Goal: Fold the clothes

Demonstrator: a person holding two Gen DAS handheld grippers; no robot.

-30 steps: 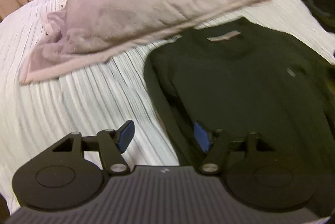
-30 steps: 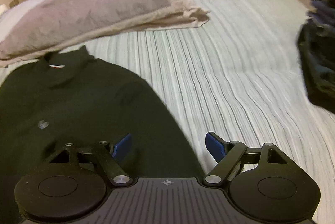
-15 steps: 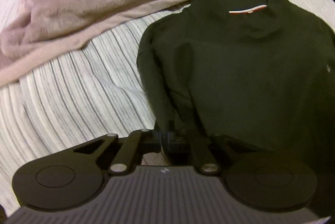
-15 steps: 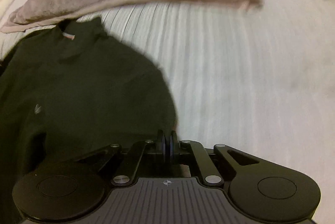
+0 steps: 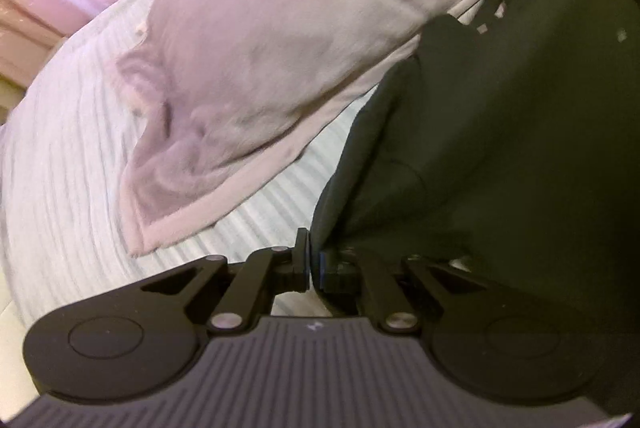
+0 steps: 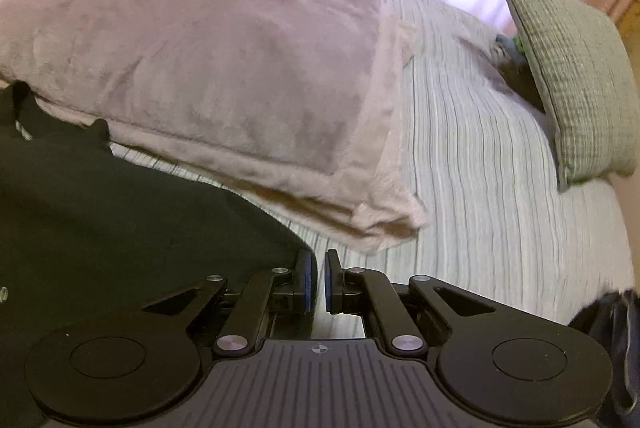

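Note:
A dark green sweater (image 5: 500,148) lies on the striped bedspread, collar toward the pink blanket. My left gripper (image 5: 315,260) is shut on the sweater's left edge, and the dark cloth rises in a fold from its pads. In the right wrist view the sweater (image 6: 120,220) fills the lower left. My right gripper (image 6: 320,280) stands at the sweater's right edge. Its jaws are opening, with a narrow gap between the blue pads and pale bedspread showing through it. The cloth edge lies against the left finger (image 6: 306,268), not pinched.
A folded pink fleece blanket (image 6: 200,68) lies across the bed just beyond the sweater. A green checked pillow (image 6: 572,88) leans at the far right. A dark pile of clothes (image 6: 616,328) sits at the lower right edge. Striped bedspread (image 6: 480,188) lies between.
Both grippers went from open to shut on the sweater's side edges, then swung and rolled with the cloth. The right jaws have since parted slightly.

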